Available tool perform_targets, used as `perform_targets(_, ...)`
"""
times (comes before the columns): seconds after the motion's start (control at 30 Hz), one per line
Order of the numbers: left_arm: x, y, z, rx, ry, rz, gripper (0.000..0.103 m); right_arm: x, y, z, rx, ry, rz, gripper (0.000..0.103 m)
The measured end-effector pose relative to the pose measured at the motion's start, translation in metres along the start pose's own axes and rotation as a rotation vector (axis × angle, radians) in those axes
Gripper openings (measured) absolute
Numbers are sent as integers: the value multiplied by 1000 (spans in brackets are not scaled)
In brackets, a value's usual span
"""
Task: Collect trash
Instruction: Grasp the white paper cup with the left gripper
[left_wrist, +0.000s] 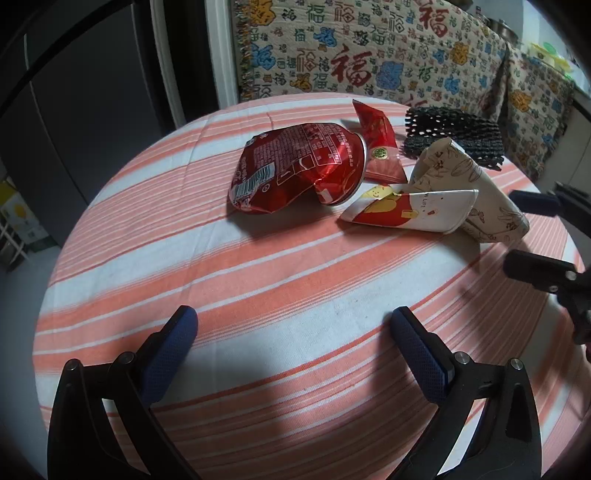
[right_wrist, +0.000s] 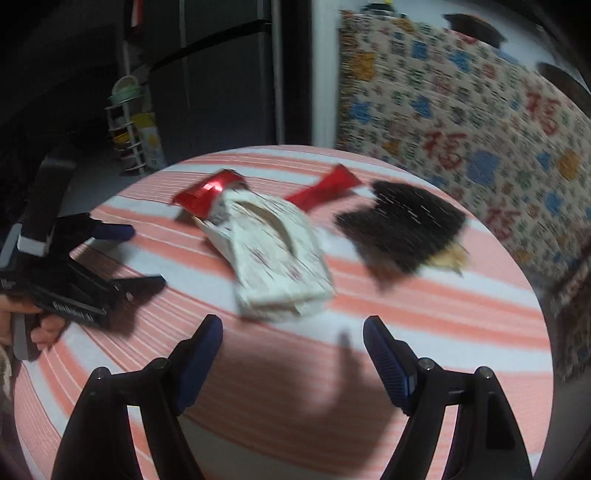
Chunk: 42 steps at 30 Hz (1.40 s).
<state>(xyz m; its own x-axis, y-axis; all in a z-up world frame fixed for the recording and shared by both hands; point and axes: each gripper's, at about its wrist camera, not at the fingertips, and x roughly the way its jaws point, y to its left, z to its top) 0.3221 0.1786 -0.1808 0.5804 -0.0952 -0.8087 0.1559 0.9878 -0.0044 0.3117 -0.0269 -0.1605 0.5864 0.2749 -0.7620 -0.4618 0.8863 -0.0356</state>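
A crushed red can (left_wrist: 295, 166) lies mid-table, with a red wrapper (left_wrist: 376, 144) behind it. To its right lie two flattened paper cups (left_wrist: 443, 192) and a black foam net (left_wrist: 454, 136). My left gripper (left_wrist: 291, 328) is open and empty, hovering near the table's front, well short of the can. My right gripper (right_wrist: 293, 336) is open and empty, just in front of the paper cups (right_wrist: 277, 254). The right wrist view is blurred; it shows the can (right_wrist: 210, 195), the wrapper (right_wrist: 325, 188) and the net (right_wrist: 406, 229). Each gripper shows in the other's view (left_wrist: 532, 236) (right_wrist: 136, 254).
The round table has an orange and white striped cloth (left_wrist: 258, 280). A patterned fabric cover (left_wrist: 369, 48) stands behind the table. A dark fridge (right_wrist: 221, 85) and a small wire rack (right_wrist: 129, 129) stand on the floor to the left.
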Motion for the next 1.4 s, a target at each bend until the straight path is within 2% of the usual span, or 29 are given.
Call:
perform_targets(0.07,0,0,0,-3,0,3,103,13,8,10,-41,20,-7,80)
perform_targets(0.17,-1,0,-1,-7,-1,8,103,19,2,14,-4,8,-23,51)
perform_targets(0.23,-1,0,-1,-9,-1,9,103,10,-14,9,84,-2,1,51)
perform_targets(0.4,-4,-1,-2,-17,-4,24,102,-28,-32,-26,175,15,-1,51)
perform_targets(0.5,-14,-11,-4,-11,-37,28,102,-54,-31,-56,173,21,-109,53)
perform_targets(0.57,-31,-24,-3,34,-105,18,102,-61,-25,-68,158,25,-131,57)
perform_targets(0.67,-54,-48,6,155,-178,-50,102,-60,-18,-80,143,22,-137,63)
perform_targets(0.73,-57,-65,16,270,-182,-89,102,-56,-18,-85,165,35,-119,63)
perform_targets(0.83,-42,-75,32,375,-144,-123,102,-56,-23,-91,208,37,-103,63)
perform_targets(0.97,-18,-76,55,437,-90,-144,89,-58,-29,-96,257,30,-84,63)
perform_targets(1.0,-14,-76,58,456,-77,-150,89,-59,-31,-97,264,28,-83,64)
perform_targets(1.13,-2,-81,55,525,-18,-161,80,-58,-27,-97,256,34,-95,64)
perform_targets(1.2,4,-85,49,552,15,-145,63,-57,-25,-96,247,38,-101,66)
perform_targets(1.23,5,-85,47,554,33,-141,44,-56,-25,-96,245,39,-100,66)
perform_targets(1.4,-7,-78,39,451,41,-142,39,-58,-27,-96,251,36,-92,66)
